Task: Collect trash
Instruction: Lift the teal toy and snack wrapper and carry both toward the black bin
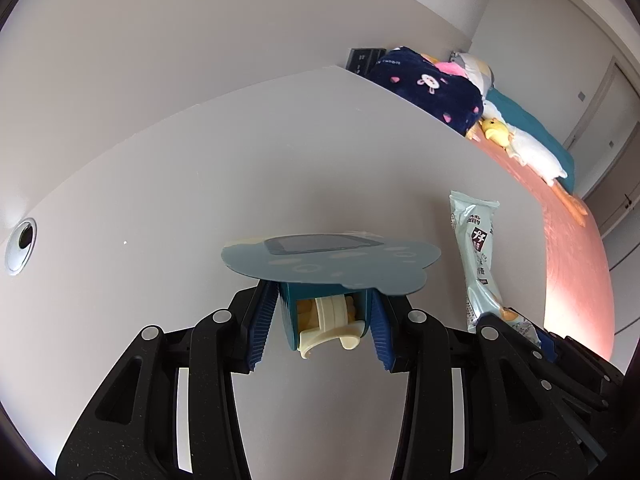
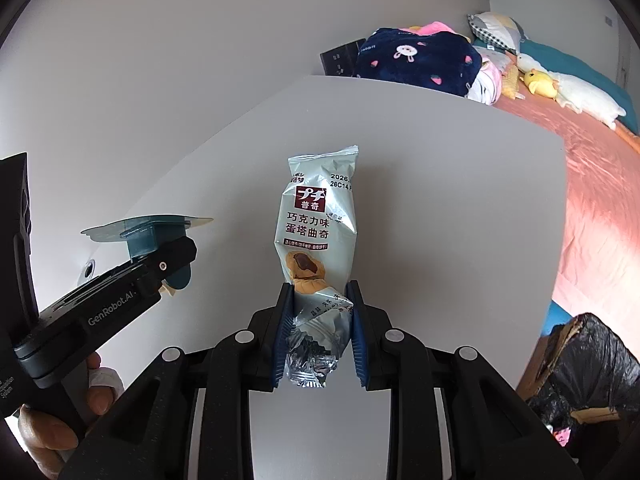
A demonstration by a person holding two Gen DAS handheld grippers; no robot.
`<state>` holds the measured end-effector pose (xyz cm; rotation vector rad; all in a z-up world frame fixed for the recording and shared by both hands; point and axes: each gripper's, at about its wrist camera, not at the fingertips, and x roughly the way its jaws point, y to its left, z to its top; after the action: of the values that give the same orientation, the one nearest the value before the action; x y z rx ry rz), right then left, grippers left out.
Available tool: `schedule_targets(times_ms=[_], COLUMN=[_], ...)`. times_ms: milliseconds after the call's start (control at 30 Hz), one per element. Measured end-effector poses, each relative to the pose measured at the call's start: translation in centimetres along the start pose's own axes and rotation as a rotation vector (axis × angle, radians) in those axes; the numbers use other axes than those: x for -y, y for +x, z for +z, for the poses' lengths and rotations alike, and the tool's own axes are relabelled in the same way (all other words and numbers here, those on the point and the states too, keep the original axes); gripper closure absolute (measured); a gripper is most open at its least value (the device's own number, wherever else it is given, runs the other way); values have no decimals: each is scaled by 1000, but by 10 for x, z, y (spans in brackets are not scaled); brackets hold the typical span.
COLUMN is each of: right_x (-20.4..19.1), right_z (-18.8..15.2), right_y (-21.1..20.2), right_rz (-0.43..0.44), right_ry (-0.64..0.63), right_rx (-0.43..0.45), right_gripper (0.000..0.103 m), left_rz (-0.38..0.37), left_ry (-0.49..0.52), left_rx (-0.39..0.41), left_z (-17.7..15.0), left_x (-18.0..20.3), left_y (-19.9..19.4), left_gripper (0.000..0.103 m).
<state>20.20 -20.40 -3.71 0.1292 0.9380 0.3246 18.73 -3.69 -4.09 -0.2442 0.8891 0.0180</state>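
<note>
My left gripper (image 1: pixel 322 322) is shut on a teal blister pack (image 1: pixel 328 266) with a flat cloud-shaped card on top and a cream plastic piece inside. It hangs above the white table (image 1: pixel 160 184). In the right wrist view the same teal blister pack (image 2: pixel 148 232) sits in the left gripper (image 2: pixel 160 260) at the left, held by a person's hand (image 2: pixel 48 432). My right gripper (image 2: pixel 318 332) is shut on the crumpled lower end of a pale green cookie wrapper (image 2: pixel 316 216), which stands up from the jaws above the table. That cookie wrapper (image 1: pixel 478 260) shows at the right of the left view.
A bed with a pink cover (image 2: pixel 600 208), a navy blanket (image 2: pixel 420 60) and plush toys lies beyond the white table's (image 2: pixel 440 200) right edge. A bin lined with a black bag (image 2: pixel 592 372) stands low at the right. A round cable hole (image 1: pixel 20 244) sits in the table at the left.
</note>
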Motion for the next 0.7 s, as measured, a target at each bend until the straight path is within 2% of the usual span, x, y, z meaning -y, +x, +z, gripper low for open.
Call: schedule_targets(times_ms=[700], right_x=[22], right_z=[-55], right_y=[-72], right_rz=[-27], right_ry=[53], right_rx=[58], right_gripper=[75], left_rz=[-69], left_ry=[75], left_rx=[-4], left_z=[-52], left_x=[38], left_y=[-48], left_gripper=[61])
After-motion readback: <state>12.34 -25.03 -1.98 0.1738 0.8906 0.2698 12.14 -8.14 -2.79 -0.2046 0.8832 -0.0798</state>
